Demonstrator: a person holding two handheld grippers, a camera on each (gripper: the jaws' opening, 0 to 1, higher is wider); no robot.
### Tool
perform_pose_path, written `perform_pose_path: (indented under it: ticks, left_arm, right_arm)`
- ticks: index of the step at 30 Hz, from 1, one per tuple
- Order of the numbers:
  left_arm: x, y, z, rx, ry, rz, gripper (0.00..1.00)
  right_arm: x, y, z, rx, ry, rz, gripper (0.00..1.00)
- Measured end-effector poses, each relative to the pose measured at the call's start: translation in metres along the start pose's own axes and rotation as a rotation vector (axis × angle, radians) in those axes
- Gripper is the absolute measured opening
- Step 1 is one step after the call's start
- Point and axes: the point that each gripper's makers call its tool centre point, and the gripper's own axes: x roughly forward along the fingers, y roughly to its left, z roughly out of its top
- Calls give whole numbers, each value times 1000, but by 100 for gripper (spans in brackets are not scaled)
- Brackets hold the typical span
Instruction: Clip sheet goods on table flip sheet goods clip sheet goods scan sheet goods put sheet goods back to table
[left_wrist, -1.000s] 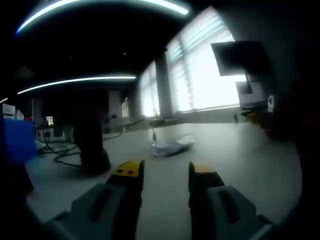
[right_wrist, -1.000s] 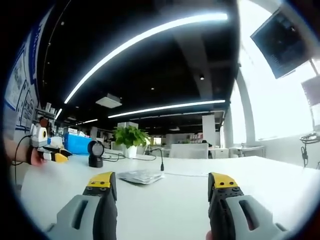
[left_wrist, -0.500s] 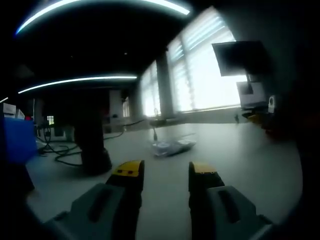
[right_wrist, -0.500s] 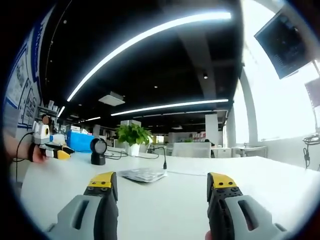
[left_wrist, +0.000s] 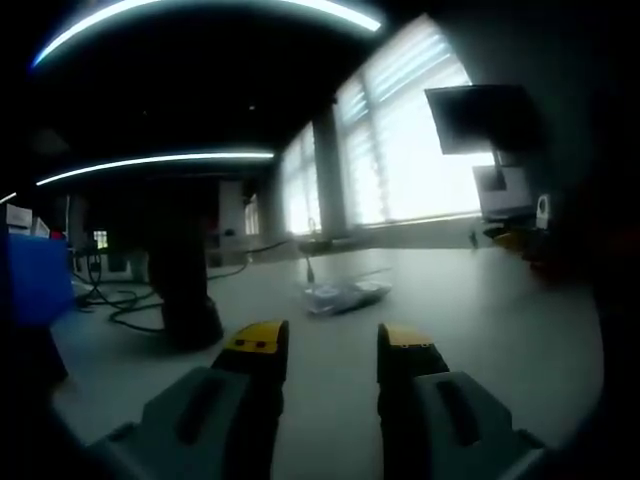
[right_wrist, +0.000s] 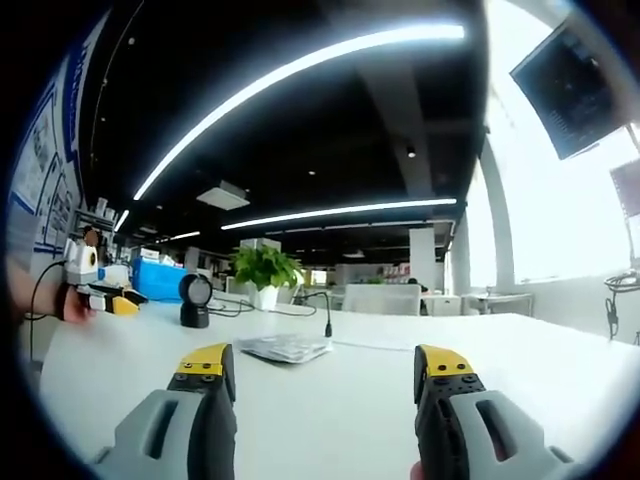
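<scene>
A flat clear-wrapped packet of sheet goods (right_wrist: 284, 347) lies on the white table (right_wrist: 350, 400), ahead of my right gripper (right_wrist: 325, 375) and a little to its left. That gripper is open, jaws wide apart, nothing between them. In the left gripper view the same packet (left_wrist: 343, 294) lies on the table beyond my left gripper (left_wrist: 332, 345), which is open with a narrower gap and holds nothing. The left gripper (right_wrist: 98, 297) also appears far left in the right gripper view, in a person's hand. A black scanner on a stand (right_wrist: 193, 300) is behind the packet.
A dark scanner stand (left_wrist: 185, 290) with cables rises left of the left jaws. A blue box (right_wrist: 158, 284) and a potted plant (right_wrist: 264, 277) are at the table's far side. A thin cable post (right_wrist: 327, 318) stands by the packet. Bright windows (left_wrist: 410, 150) run along the right.
The right gripper view has shifted slightly, so the scanner and packet sit a touch further right. The left gripper view is steady. Both grippers stay open.
</scene>
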Motion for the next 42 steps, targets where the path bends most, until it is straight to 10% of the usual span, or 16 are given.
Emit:
perform_pose_path:
  ticks: [42]
  left_arm:
    - [-1,1,2,-15,-10,9,28]
  right_arm:
    - [1,-10,-4,2,9,-15,65]
